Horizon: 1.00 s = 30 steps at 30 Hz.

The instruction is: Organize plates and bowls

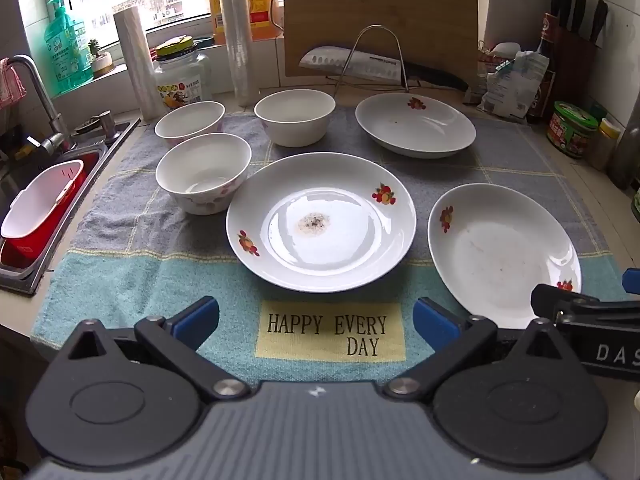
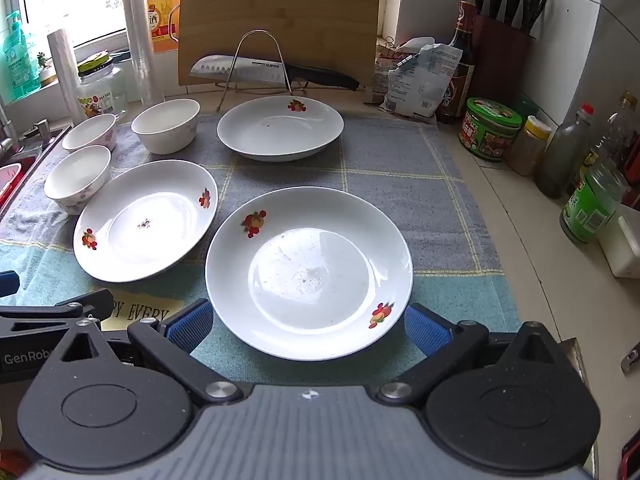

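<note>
Plates and bowls lay spread on a woven towel (image 1: 120, 280) over the counter, none of them held. Both grippers hovered low at the near edge, tilted steeply downward. The left gripper (image 1: 316, 318) had its jaws spread wide with nothing between them, its blue ribbed pads flanking a yellow patch (image 1: 330, 330) printed "HAPPY EVERY DAY". The right gripper (image 2: 308, 328) stood just as wide; the near rim of the right plate (image 2: 308, 272) lay between its blue pads in that view, but they did not press on it.

That plate was round, glossy white and shallow, with red fruit motifs on its rim and faint smears in its well. Just to its left, close but apart, sat the middle plate (image 1: 320, 222), same shape and glaze, with a small speckled brown stain at its centre. Near its left edge stood the near bowl (image 1: 203, 172), deep and smooth-sided, pink flowers on its outer wall. Behind it were two more white bowls: the left bowl (image 1: 190, 122) and the plain bowl (image 1: 295, 116), near each other. The far plate (image 1: 416, 124) sat at the right rear of the towel, well apart from the near plates.

Beyond the towel, a wire rack (image 1: 372, 60) carried a steel knife (image 1: 352, 66) with a dimpled blade, in front of an upright bamboo cutting board (image 1: 380, 0). At the left lay a steel sink (image 1: 48, 184).
</note>
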Available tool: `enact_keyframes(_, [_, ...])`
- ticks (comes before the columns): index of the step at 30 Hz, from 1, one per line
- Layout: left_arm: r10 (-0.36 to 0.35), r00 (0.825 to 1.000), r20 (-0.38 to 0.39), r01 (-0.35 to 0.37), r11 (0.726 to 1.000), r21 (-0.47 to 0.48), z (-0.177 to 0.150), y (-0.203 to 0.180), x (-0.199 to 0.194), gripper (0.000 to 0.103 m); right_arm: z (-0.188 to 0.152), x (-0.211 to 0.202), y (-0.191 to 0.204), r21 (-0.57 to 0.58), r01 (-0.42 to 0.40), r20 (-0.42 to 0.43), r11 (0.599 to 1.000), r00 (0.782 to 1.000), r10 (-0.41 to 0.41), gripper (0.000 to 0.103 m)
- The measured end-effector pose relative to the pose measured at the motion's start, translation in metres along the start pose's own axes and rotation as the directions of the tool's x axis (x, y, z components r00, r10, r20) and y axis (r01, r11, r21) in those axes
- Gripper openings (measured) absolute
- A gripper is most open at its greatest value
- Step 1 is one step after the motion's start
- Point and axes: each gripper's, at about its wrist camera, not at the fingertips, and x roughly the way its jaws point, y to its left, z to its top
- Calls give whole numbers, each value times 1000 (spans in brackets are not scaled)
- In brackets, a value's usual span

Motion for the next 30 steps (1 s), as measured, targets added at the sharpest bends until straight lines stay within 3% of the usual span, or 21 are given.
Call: enact_keyframes(30, [0,1000,7,0,1000,-1,1,0,-5,102,0,-5,-2,3,-8,10,1000,1000,8,103])
